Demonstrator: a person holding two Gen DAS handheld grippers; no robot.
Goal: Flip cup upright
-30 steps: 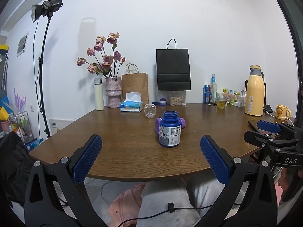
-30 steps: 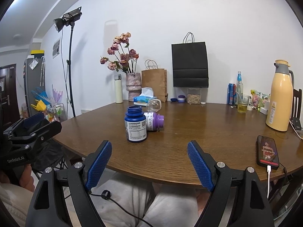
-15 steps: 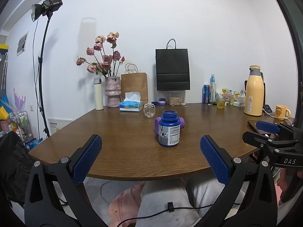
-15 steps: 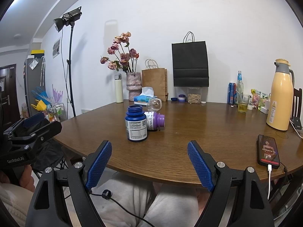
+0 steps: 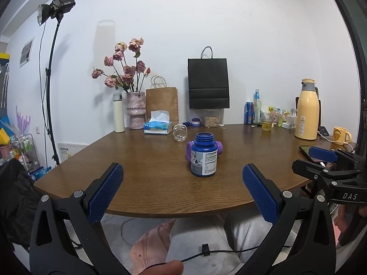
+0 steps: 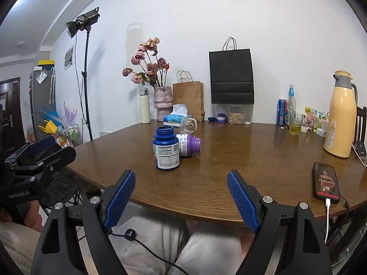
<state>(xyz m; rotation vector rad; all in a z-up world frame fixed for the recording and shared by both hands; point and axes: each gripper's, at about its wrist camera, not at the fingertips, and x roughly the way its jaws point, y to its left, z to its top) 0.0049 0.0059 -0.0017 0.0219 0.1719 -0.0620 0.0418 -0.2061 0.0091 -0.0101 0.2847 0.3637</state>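
A clear glass cup [image 5: 180,133] lies on its side on the brown table [image 5: 149,178], behind two bottles; it also shows in the right wrist view [image 6: 188,125]. A blue bottle [image 5: 204,158] stands upright, open-topped, and a purple bottle [image 6: 189,144] lies on its side just behind it. My left gripper [image 5: 182,184] is open and empty, held off the table's near edge, well short of the bottles. My right gripper [image 6: 180,190] is open and empty, also off the near edge.
At the back stand a vase of flowers [image 5: 136,110], a white flask [image 5: 118,112], a tissue box [image 5: 158,127], paper bags [image 5: 208,83], a can, drinks and a yellow thermos [image 5: 307,112]. A phone on a cable [image 6: 325,182] lies at the right edge.
Almost nothing differs; both views have shifted very slightly, and the objects have not moved.
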